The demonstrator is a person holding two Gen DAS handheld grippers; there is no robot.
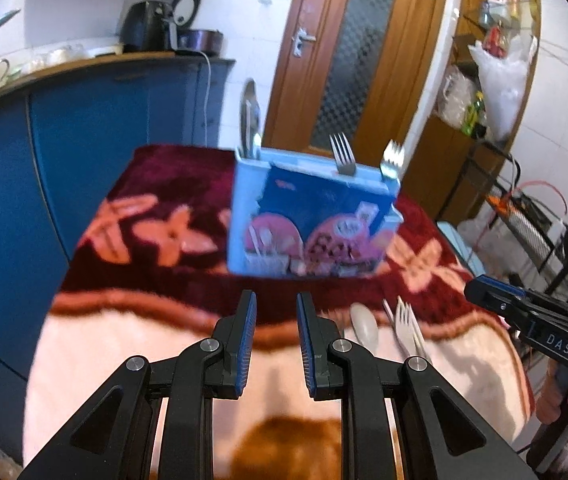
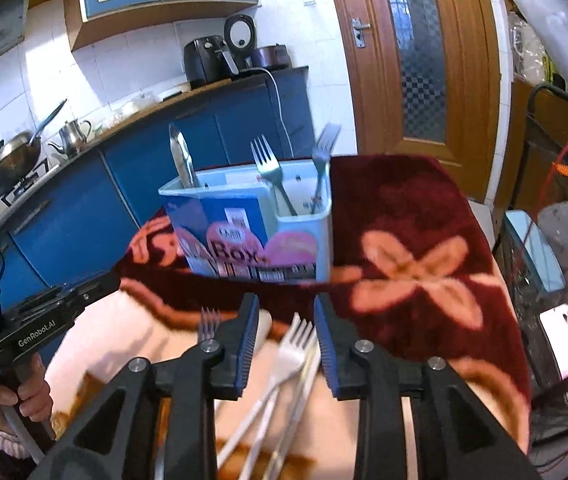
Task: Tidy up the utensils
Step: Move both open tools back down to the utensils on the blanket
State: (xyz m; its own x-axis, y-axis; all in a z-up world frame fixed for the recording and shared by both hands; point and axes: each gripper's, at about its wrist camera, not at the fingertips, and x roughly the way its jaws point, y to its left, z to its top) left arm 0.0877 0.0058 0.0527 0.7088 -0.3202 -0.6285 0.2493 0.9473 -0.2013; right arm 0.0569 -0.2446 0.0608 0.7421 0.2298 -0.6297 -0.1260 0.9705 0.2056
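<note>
Light-blue utensil box (image 2: 304,236) upright on the dark red floral blanket (image 2: 424,216), mid-table, beyond both grippers. Printed wrapper on its front: "Box" legible in the right wrist view, remaining print too blurred to read. Inside, two metal forks (image 2: 268,164) standing near-vertical, tines up, in the right-hand compartment; one metal spoon (image 2: 180,156) upright at the left end, bowl up.

On the pale near part of the blanket, white plastic fork (image 2: 290,354) lying flat between the right gripper (image 2: 286,346) fingers, long axis toward the box, tines pointing away. Another fork (image 2: 209,322) just left, tines also away.

Right gripper released, jaws apart, nothing grasped. Left gripper (image 1: 276,344) likewise released and empty. Lettering "GenRobot.AI" on the left gripper body, "DAS" on the right.
</note>
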